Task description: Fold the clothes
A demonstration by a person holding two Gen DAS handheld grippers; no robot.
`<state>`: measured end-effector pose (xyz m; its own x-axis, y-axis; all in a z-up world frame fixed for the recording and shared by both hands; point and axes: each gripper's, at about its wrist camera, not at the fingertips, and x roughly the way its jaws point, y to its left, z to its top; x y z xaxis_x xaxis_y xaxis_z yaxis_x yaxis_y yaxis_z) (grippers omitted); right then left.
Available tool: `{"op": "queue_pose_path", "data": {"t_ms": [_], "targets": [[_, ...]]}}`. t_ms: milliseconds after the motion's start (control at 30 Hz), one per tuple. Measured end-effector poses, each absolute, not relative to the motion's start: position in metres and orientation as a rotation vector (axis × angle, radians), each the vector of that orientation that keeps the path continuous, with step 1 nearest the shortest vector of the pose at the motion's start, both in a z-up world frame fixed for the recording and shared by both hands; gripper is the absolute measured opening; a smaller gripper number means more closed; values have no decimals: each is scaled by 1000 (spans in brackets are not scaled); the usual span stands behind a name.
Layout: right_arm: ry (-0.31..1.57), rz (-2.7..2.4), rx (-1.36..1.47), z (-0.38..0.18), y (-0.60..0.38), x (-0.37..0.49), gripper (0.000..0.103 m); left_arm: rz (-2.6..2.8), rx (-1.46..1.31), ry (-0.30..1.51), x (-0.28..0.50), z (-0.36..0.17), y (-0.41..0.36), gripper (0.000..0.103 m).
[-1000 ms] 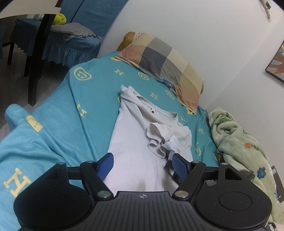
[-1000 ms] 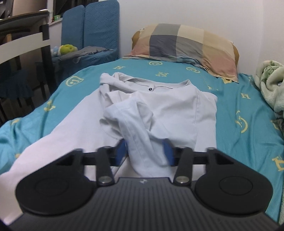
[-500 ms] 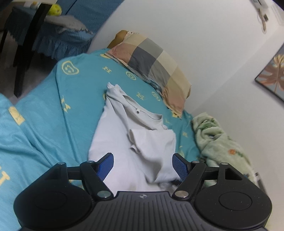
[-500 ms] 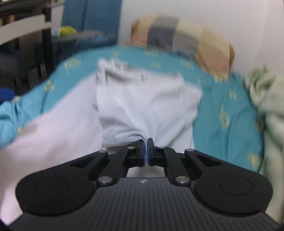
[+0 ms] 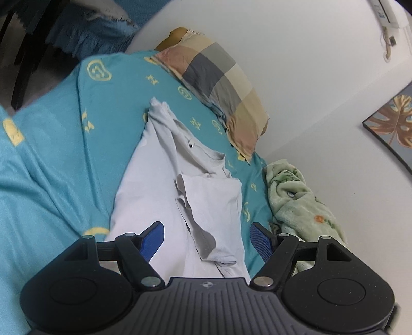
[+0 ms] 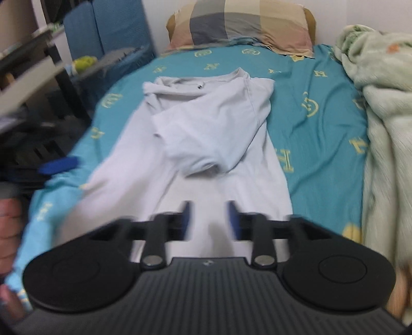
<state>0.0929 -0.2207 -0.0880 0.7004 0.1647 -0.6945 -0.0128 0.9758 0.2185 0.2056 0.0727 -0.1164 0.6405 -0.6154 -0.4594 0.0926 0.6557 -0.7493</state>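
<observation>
Since R let go: the right gripper [image 6: 208, 219] was clamped on the folded-over side of the shirt [image 6: 206, 134] 0.5 s ago; its fingers now stand apart w/ nothing between them, hovering over the lower body of the shirt. View is motion-blurred.
Flap: the right sleeve/side panel [image 5: 213, 203] now lies dropped across the chest, flatter than 1 s ago when it sat bunched.
L side: left gripper [image 5: 207, 238] spread wide, holding nothing, same as both earlier frames; it sits above the hem end, camera tipped further up toward the wall.
Task meaning: first inward fold looks placed, prob. ~1/3 done. Left side & sleeve are not folded in yet, then hem-to-collar fold. That's a guess.
Shirt location: on the teal bedsheet [image 6: 322, 123], mid-bed, collar toward the plaid pillow [image 6: 242, 23], green blanket [image 6: 381, 108] off to its right, apart from it.
Shirt look: pale grey, thin, collar w/ dark button [image 6: 199, 87]; flap edge slightly rumpled, small shadowed pocket at its lower tip. Left edge trails off bed-side, blurred.
</observation>
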Motion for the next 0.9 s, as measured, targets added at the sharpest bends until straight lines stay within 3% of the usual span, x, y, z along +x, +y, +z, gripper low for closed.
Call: {"op": "queue_pose_path", "data": {"t_ms": [33, 367, 633, 733, 833, 900], "targets": [[768, 103, 254, -85, -224, 81, 63, -453, -785, 793, 207, -121, 73, 75], [672, 29, 404, -86, -249, 92, 61, -407, -1102, 815, 261, -159, 65, 73], [671, 51, 506, -96, -276, 115, 63, -372, -1066, 861, 329, -182, 33, 58], [668, 70, 507, -97, -277, 124, 63, -372, -1041, 885, 354, -190, 20, 42], [665, 69, 505, -98, -277, 128, 63, -372, -976, 890, 374, -186, 9, 6], [667, 61, 517, -98, -280, 127, 63, -358, -857, 820, 381, -168, 1, 1]]}}
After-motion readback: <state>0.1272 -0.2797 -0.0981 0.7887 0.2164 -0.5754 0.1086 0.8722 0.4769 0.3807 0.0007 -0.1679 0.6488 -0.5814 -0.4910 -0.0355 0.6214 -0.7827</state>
